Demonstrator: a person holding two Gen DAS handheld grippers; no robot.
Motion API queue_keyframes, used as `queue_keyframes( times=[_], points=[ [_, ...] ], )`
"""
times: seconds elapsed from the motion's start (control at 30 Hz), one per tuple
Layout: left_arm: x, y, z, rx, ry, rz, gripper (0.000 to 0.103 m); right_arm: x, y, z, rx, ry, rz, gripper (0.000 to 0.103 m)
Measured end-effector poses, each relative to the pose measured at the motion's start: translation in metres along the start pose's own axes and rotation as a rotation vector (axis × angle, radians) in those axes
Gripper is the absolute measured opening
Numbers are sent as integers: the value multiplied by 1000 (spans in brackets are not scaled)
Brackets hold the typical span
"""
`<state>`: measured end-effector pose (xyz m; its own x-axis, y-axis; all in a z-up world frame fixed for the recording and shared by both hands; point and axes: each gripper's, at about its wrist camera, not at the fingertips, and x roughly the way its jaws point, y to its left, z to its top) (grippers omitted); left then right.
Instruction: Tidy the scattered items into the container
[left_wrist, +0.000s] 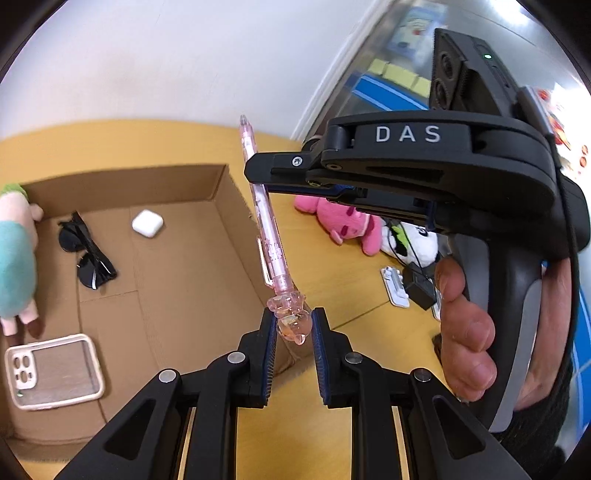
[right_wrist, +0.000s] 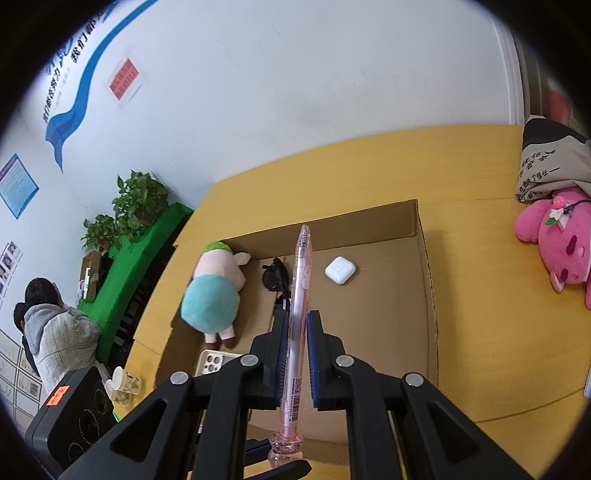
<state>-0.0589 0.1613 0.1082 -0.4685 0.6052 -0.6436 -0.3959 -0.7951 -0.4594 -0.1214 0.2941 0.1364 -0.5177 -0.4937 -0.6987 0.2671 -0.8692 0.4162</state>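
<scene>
A pink see-through pen (left_wrist: 267, 229) with a bear-shaped cap is held over the right wall of the cardboard box (left_wrist: 221, 184). My left gripper (left_wrist: 293, 326) is closed on its cap end. My right gripper (left_wrist: 258, 173) comes in from the right and its fingers straddle the pen's barrel. In the right wrist view the pen (right_wrist: 299, 314) runs between the right gripper's (right_wrist: 297, 321) pads with a narrow gap on each side. The box (right_wrist: 424, 258) holds a plush pig (right_wrist: 214, 291), sunglasses (left_wrist: 88, 254), a white earbud case (left_wrist: 147, 222) and a phone case (left_wrist: 55, 373).
A pink plush (left_wrist: 343, 221) and a black-and-white plush (left_wrist: 413, 243) lie on the yellow table (left_wrist: 351, 280) right of the box, with a white clip (left_wrist: 395, 286) and black adapter (left_wrist: 419, 290). A folded cloth bag (right_wrist: 554, 166) sits at the far right. A person (right_wrist: 55, 332) stands beyond the table's left edge.
</scene>
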Motion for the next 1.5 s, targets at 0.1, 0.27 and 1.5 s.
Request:
queue_keyframes(
  times=[0.1, 0.27, 1.5],
  points=[
    [25, 13, 17, -40, 45, 9, 19, 26, -13, 15, 7, 45, -22, 9],
    [62, 40, 35, -107, 112, 6, 19, 73, -38, 33, 33, 121, -40, 9],
    [60, 91, 9, -138, 175, 82, 84, 132, -54, 17, -75, 254, -118, 41]
  ],
)
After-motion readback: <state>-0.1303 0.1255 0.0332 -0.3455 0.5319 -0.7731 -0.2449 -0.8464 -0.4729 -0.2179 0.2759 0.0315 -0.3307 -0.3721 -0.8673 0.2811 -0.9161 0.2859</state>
